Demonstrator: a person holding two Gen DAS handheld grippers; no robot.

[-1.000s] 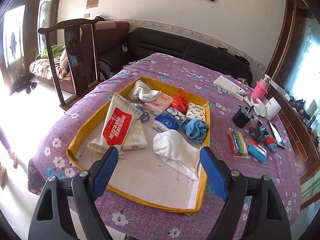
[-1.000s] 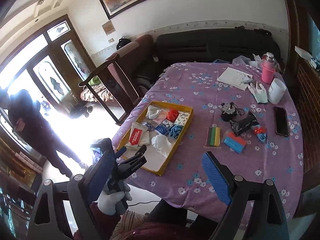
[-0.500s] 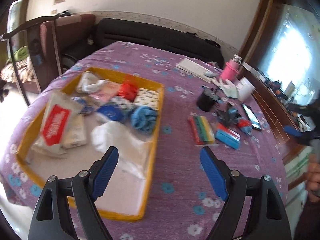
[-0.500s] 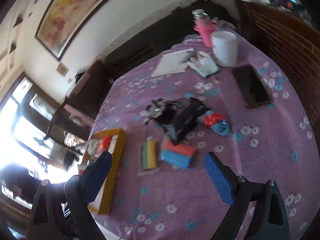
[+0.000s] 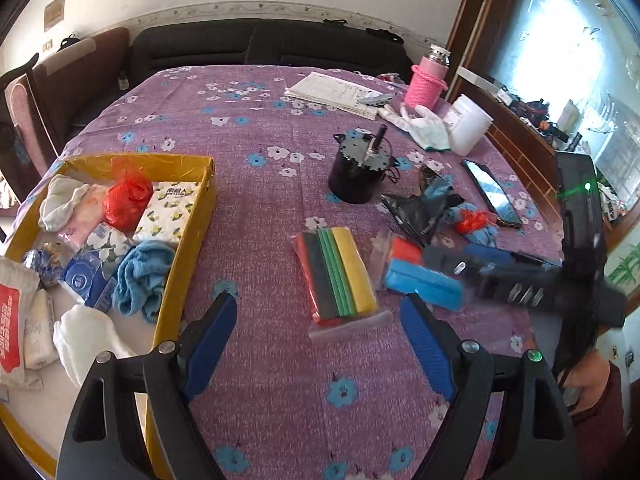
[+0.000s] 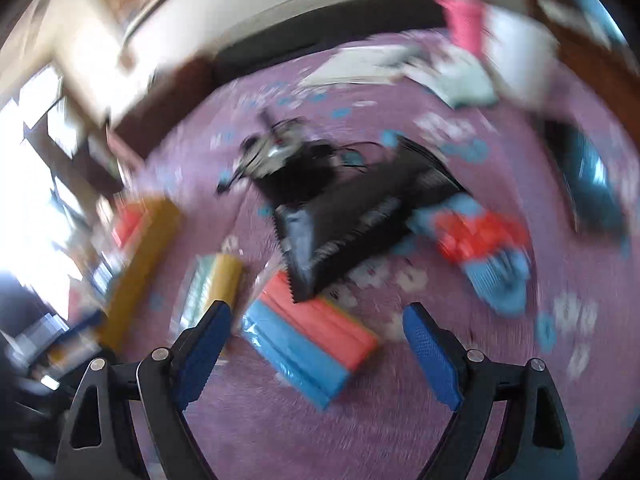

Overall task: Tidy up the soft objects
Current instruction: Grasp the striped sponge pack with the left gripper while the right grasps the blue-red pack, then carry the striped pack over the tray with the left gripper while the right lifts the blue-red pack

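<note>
Count: 2 sponge packs [image 5: 338,276] [image 5: 416,276], 1 tray [image 5: 188,240], 1 phone [image 5: 492,194], 1 pink bottle [image 5: 426,84], 1 white tub [image 5: 468,124], 1 glove [image 5: 424,126].

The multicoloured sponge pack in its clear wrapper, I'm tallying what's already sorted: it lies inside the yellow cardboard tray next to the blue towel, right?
Not quite. The multicoloured sponge pack in its clear wrapper lies outside the yellow cardboard tray, on the purple flowered tablecloth, as the left wrist view shows. The blue towel is indeed inside the tray.
</note>
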